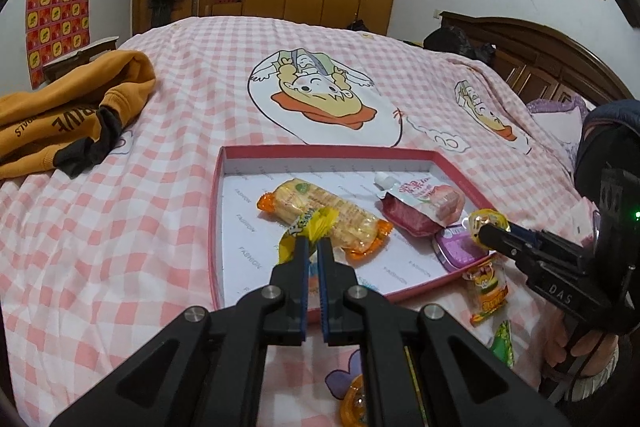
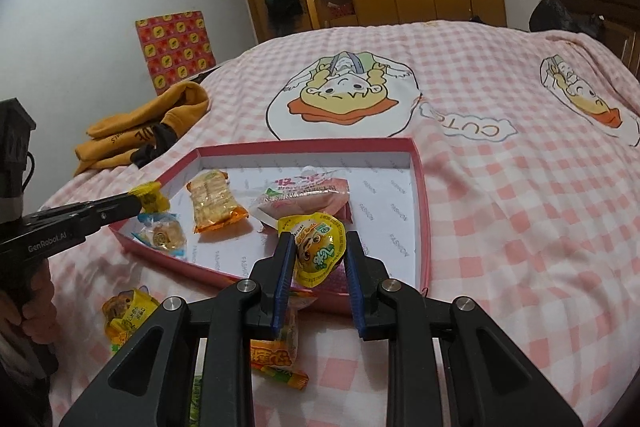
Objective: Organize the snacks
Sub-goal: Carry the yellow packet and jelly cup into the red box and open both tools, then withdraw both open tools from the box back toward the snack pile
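A shallow pink-rimmed tray (image 1: 320, 149) (image 2: 304, 145) lies on the checked bedspread. Inside it are a rice-cracker pack (image 1: 324, 211) (image 2: 214, 203), a pink pouch (image 1: 420, 203) (image 2: 308, 199) and a purple tin (image 1: 456, 247). My left gripper (image 1: 314, 245) (image 2: 138, 203) is shut on the twisted end of a yellow-wrapped snack (image 1: 316, 225) (image 2: 154, 197) over the tray's near left corner. A blue-wrapped round pastry (image 2: 162, 235) lies just below it. My right gripper (image 2: 320, 243) (image 1: 486, 233) is shut on a yellow jelly cup (image 2: 318, 251) (image 1: 488, 223) above the tray's near edge.
Loose snacks lie on the bed in front of the tray: an orange pack (image 1: 486, 291) (image 2: 276, 351), a yellow pack (image 2: 128, 311) and a green one (image 1: 502, 343). An orange hoodie (image 1: 68, 115) (image 2: 148, 131) is bunched at the left. A dark headboard (image 1: 540, 51) runs along the right.
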`<state>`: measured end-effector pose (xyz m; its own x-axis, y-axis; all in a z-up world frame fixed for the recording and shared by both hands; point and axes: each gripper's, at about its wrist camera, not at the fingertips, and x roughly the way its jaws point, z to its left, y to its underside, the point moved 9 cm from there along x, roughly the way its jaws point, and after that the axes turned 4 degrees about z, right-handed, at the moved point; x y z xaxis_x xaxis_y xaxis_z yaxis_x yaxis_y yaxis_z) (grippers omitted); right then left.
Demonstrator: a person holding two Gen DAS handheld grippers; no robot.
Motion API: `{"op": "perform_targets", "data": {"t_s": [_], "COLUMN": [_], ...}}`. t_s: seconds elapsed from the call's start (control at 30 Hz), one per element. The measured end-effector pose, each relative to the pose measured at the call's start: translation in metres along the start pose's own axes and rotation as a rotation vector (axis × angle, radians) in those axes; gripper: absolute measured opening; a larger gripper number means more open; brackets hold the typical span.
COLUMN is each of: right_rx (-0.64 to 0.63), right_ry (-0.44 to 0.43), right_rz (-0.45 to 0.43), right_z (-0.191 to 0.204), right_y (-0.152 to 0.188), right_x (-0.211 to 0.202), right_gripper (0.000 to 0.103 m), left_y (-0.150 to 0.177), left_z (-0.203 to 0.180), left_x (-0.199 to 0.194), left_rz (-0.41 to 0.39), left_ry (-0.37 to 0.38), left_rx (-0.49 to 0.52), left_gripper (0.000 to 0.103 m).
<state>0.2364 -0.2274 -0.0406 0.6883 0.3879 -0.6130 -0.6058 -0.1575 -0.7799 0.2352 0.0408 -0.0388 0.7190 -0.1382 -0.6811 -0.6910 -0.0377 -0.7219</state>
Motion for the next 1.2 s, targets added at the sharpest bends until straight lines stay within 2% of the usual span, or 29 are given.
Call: {"op": "perform_targets", "data": {"t_s": [0.37, 0.47, 0.53, 0.6, 0.7, 1.0, 1.2], "right_rx": [0.051, 0.033, 0.023, 0.019, 0.021, 0.02, 0.018], "right_ry": [0.004, 0.024, 0.031, 0.036, 0.04, 0.051, 0.052], "right_rz": [0.006, 0.01, 0.01, 0.009, 0.006, -0.005, -0.005], "right_z": [-0.009, -0.007, -0.005, -0.004, -0.005, -0.005, -0.005], "right_y": [0.002, 0.002, 0.002, 0.002, 0.002, 0.002, 0.002], "right_x": [0.002, 0.003, 0.003, 0.002, 0.002, 0.0, -0.001], "right_gripper": [0.026, 0.027, 0.031, 0.041, 0.046, 0.065, 0.069], "left_y": [0.0, -0.001, -0.003, -0.005, -0.008, -0.01, -0.01], "left_z": [-0.005, -0.003, -0.002, -0.001, 0.0, -0.006, -0.009], "left_x": [-0.001, -0.003, -0.006, -0.01, -0.016, -0.022, -0.024], "left_rz": [0.01, 0.005, -0.003, -0.018, -0.036, -0.048, -0.048], "left_ry": [-0.013, -0.019, -0.022, -0.027, -0.036, -0.042, -0.039], "left_rx": [0.011, -0.002, -0.006, -0.001, 0.011, 0.034, 0.04], "left_gripper": [0.006, 0.021, 0.03, 0.038, 0.05, 0.055, 0.055]}}
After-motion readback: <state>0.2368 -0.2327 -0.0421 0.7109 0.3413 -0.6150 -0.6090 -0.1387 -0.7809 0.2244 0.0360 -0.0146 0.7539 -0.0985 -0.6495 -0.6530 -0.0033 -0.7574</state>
